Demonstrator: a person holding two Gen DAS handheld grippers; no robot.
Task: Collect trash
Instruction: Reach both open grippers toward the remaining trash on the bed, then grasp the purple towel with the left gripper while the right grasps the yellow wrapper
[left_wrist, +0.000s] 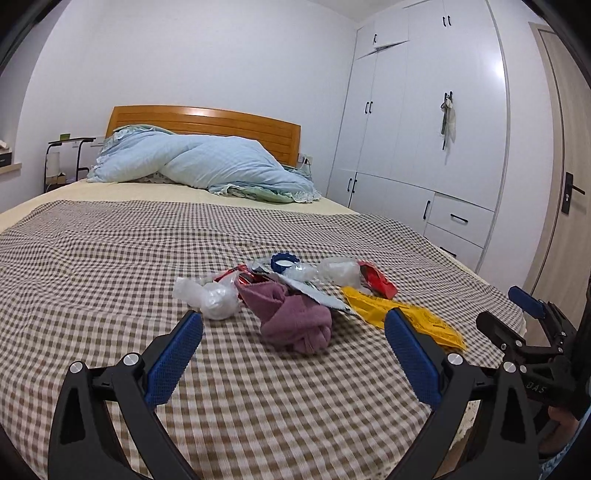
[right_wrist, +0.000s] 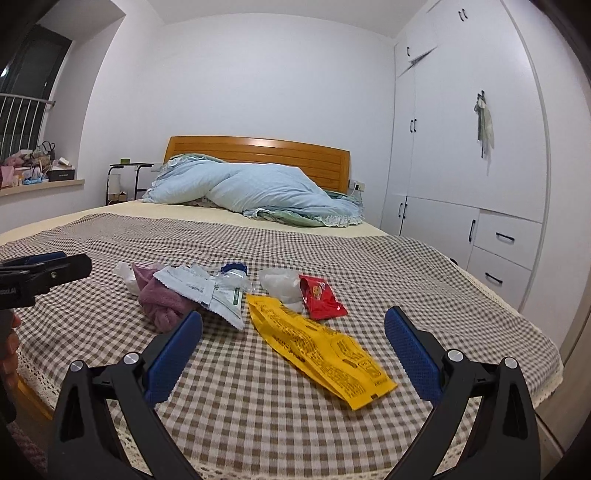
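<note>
Trash lies in a heap on the checked bedspread (left_wrist: 92, 258): a yellow wrapper (right_wrist: 321, 350), a red packet (right_wrist: 321, 295), a white torn wrapper (right_wrist: 207, 291), crumpled clear plastic (left_wrist: 214, 295), a blue cap (left_wrist: 283, 261), and a balled purple cloth (left_wrist: 295, 317). My left gripper (left_wrist: 293, 328) is open and empty, just short of the purple cloth. My right gripper (right_wrist: 293, 328) is open and empty, hovering over the yellow wrapper. The right gripper also shows at the right edge of the left wrist view (left_wrist: 532, 317).
A light blue duvet (right_wrist: 258, 195) is piled by the wooden headboard (right_wrist: 258, 151). White wardrobes (right_wrist: 461, 147) stand to the right of the bed, a door (left_wrist: 569, 184) beyond. A black side table (right_wrist: 129, 177) and a cluttered window sill (right_wrist: 37, 170) are at the left.
</note>
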